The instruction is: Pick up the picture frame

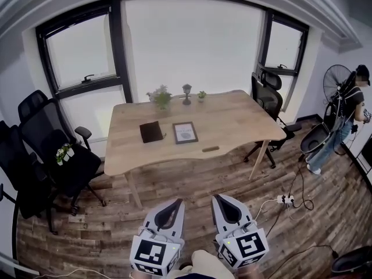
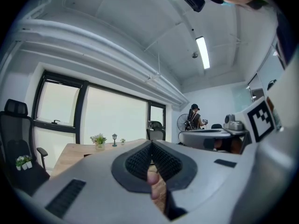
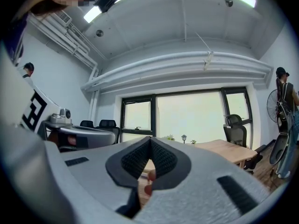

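1. Left tool (image 1: 176, 204) & right tool (image 1: 216, 199) are seen fully closed w/ nothing gripped, held level over the wood floor (image 1: 192, 182), well apart from the surface (image 1: 238, 121).
2. Picture frame (image 1: 185, 132) is laid flat near surface centre, just right of a dark notebook (image 1: 151, 131).
3. Potted plant (image 1: 161, 97) & mini lantern (image 1: 186, 92) are set at the far edge.

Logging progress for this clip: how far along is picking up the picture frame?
Nothing looks done: the dark-rimmed rectangular picture frame lies flat on the light wooden table, untouched. In hand: nothing; the left hand-held gripper and right hand-held gripper are shut and empty, short of the table. Left: reach the frame, open, grasp, lift.
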Tool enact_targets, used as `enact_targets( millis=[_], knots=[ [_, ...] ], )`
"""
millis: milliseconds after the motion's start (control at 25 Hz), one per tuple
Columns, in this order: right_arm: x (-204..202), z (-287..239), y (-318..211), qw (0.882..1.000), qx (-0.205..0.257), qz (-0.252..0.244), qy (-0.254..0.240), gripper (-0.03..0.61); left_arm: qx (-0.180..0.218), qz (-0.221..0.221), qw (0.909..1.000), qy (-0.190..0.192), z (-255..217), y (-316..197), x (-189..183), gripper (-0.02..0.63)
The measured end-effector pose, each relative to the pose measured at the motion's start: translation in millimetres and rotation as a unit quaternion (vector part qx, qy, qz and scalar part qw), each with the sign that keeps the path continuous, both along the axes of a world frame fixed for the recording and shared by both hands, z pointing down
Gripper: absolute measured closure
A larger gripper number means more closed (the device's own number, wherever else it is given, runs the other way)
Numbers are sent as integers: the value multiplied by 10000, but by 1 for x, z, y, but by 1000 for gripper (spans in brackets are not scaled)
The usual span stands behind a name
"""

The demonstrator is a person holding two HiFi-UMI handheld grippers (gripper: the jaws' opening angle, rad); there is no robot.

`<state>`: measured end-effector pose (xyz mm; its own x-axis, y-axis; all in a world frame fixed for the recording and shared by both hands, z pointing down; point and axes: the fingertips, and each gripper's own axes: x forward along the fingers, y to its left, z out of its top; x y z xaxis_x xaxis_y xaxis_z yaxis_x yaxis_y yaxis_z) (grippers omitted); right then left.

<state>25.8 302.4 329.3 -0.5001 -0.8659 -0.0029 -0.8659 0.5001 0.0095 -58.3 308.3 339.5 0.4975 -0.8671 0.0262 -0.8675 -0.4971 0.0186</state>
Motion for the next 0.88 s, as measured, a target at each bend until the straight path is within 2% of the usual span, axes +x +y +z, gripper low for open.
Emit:
enact_targets(
  millis=[160, 400, 560, 760, 880],
  knots=[
    [0, 0, -11, 10000, 18, 46, 3, 578, -124, 89, 9999, -16, -6, -7, 3, 611],
    [-5, -1, -33, 10000, 62, 49, 50, 578, -139, 70, 9999, -12, -7, -28, 0, 611],
    [-7, 1, -51, 9999, 94, 36, 41, 578, 7, 7, 10000, -25, 1, -48, -4, 611],
    [-4, 3, -75, 9999, 94, 37, 40, 578, -157, 35, 9999, -58, -4, -70, -1, 611],
    [-2, 4, -91, 9999, 92, 34, 38, 578, -95, 32, 9999, -77, 1, -86, 1, 611]
  ],
)
